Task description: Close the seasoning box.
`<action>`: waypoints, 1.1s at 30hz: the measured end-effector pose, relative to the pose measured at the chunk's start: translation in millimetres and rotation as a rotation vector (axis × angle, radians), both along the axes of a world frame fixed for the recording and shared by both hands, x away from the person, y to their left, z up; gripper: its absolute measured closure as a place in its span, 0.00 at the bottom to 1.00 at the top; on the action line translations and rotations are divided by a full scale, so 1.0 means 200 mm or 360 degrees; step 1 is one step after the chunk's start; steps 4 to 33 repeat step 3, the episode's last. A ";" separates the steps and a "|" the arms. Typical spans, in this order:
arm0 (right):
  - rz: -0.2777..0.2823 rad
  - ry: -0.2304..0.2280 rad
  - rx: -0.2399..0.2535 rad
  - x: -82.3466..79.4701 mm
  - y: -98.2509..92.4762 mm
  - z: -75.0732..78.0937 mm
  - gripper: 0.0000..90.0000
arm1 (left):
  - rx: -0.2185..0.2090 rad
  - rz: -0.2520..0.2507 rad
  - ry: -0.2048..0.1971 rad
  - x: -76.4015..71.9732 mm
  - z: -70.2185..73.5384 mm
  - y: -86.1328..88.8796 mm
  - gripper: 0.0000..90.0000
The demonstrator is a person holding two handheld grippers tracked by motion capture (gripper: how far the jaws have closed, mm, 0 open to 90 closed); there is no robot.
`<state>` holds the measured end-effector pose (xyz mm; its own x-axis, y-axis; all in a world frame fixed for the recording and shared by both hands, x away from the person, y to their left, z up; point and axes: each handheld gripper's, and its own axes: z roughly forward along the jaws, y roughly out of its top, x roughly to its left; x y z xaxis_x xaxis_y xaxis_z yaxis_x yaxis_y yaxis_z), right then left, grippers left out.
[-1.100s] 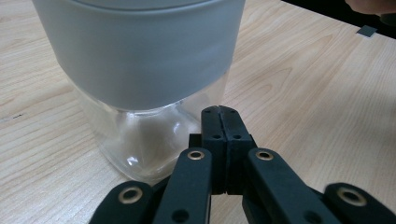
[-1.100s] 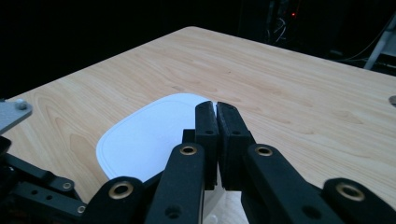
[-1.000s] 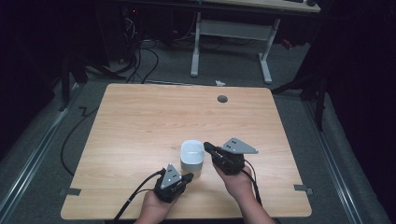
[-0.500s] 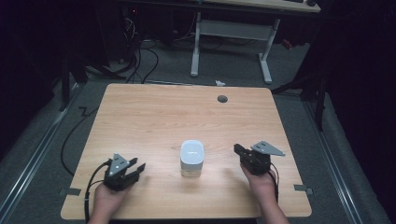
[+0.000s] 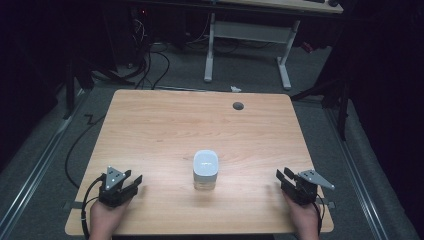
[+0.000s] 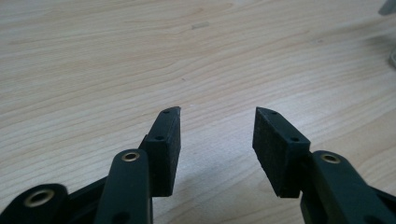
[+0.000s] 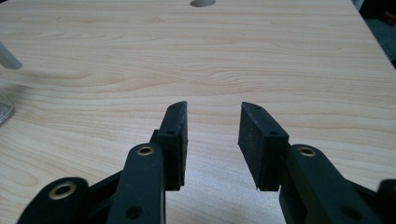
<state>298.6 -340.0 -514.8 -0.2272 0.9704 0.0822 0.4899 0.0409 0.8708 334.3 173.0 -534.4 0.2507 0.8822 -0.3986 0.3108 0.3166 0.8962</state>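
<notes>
From the high view, a small clear jar (image 5: 205, 171) with a white lid stands upright near the middle of the table (image 5: 150, 130), toward its near edge, alone and untouched. The left gripper (image 5: 131, 183) rests at the near left corner and the right gripper (image 5: 283, 175) at the near right, each well apart from the jar; judged from that spacing, both hands are parked clear so the jar stands free. Both sets of jaws have just been opening, with nothing between them. In the left gripper view, the jaws stand wide over bare wood, and a clear edge at the far right is probably the jar. In the right gripper view, the jaws are likewise wide and empty, the jar's (image 7: 4, 100) glassy base showing at the left border and a round hole (image 7: 202, 3) in the table far ahead.
</notes>
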 end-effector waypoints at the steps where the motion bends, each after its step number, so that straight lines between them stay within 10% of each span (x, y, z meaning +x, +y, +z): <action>1: 0.0018 0.0006 -0.0024 0.01 0.01 0.00 0.69 | 0.0013 -0.0010 -0.0003 0.00 0.00 -0.01 0.58; 33: 0.0023 0.0008 -0.0032 0.00 0.03 -0.01 0.68 | 0.0013 -0.0011 -0.0001 0.00 0.01 -0.01 0.58</action>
